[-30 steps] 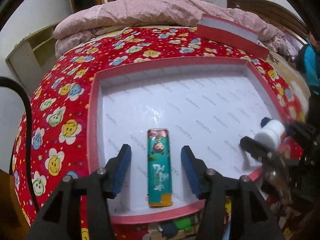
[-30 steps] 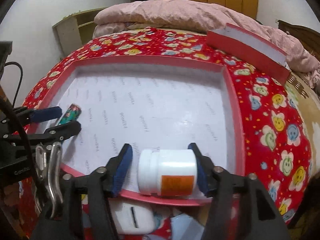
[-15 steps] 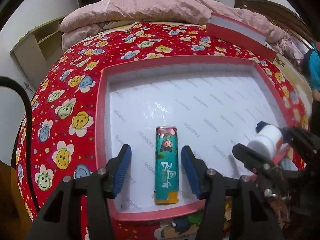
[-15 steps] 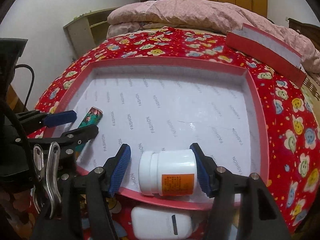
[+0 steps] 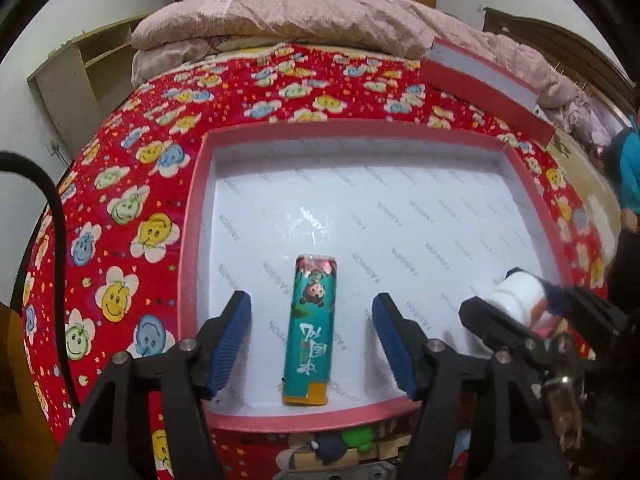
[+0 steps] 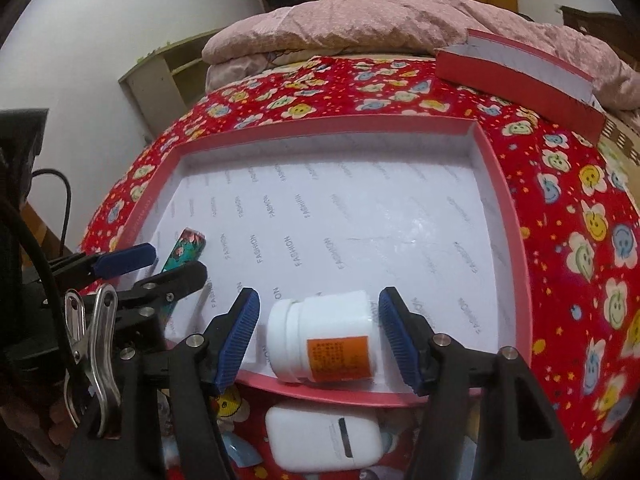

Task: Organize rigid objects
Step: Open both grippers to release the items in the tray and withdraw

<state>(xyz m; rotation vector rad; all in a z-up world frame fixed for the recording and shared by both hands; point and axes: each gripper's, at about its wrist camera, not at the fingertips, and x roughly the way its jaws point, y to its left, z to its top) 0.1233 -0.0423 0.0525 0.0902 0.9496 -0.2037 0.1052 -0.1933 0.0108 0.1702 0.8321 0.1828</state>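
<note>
We are holding the left gripper [image 5: 312, 344] with its blue pads spread wide, and the lighter [image 5: 310, 332] is lying between them without touching either pad. The lighter is resting flat on the floor of the pink-rimmed tray [image 5: 192, 248], close to the near rim and toward the left side of the tray. It is a slim teal lighter with a cartoon print and white characters along its body; its orange end is pointing toward the near rim and its pinkish end toward the far side.

We are holding the right gripper [image 6: 318, 334] with its pads likewise spread, and the white bottle [image 6: 324, 340] is lying on its side between them, a small gap showing at each pad. The bottle is sitting just inside the near rim of the tray, right of the lighter. It is a squat white plastic jar with a ribbed white cap pointing left and an orange label facing up.

A white case [image 6: 324, 436] is lying on the red floral bedspread [image 5: 132, 200] just outside the near rim. A red lid [image 6: 516, 80] is resting at the far right, against the pink quilt [image 6: 360, 28].
</note>
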